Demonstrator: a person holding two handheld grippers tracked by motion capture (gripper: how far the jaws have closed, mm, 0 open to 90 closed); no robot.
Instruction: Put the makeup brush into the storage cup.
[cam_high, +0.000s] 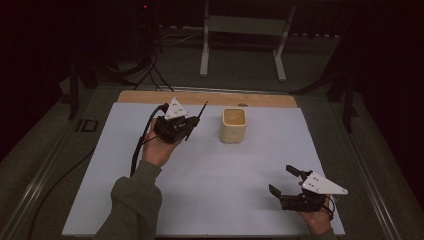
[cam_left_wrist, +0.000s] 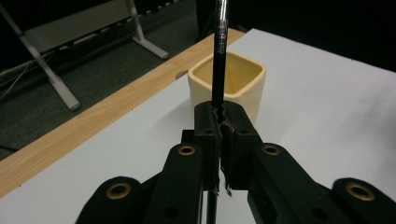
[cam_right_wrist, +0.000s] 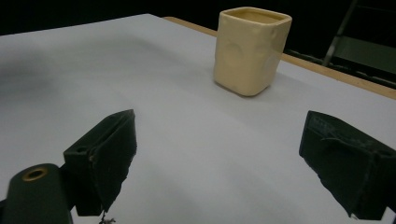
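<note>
The thin black pen with a metal band (cam_left_wrist: 218, 70) is standing up between the left gripper (cam_left_wrist: 219, 123) jaws, which are pinching its lower shaft, in the middle of the left gripper view. In the high view it is angling toward the upper right, just left of the cream square ceramic cup (cam_high: 233, 125) at centre frame. Judging from this, the pen could swivel or slide in that narrow pinch, and its tip could catch the cup's rim and tip it. The right gripper (cam_high: 286, 180) is resting at the lower right, jaws spread wide and holding nothing. Nothing is lying between pen and cup on the pale grey worktop (cam_high: 210, 170).
</note>
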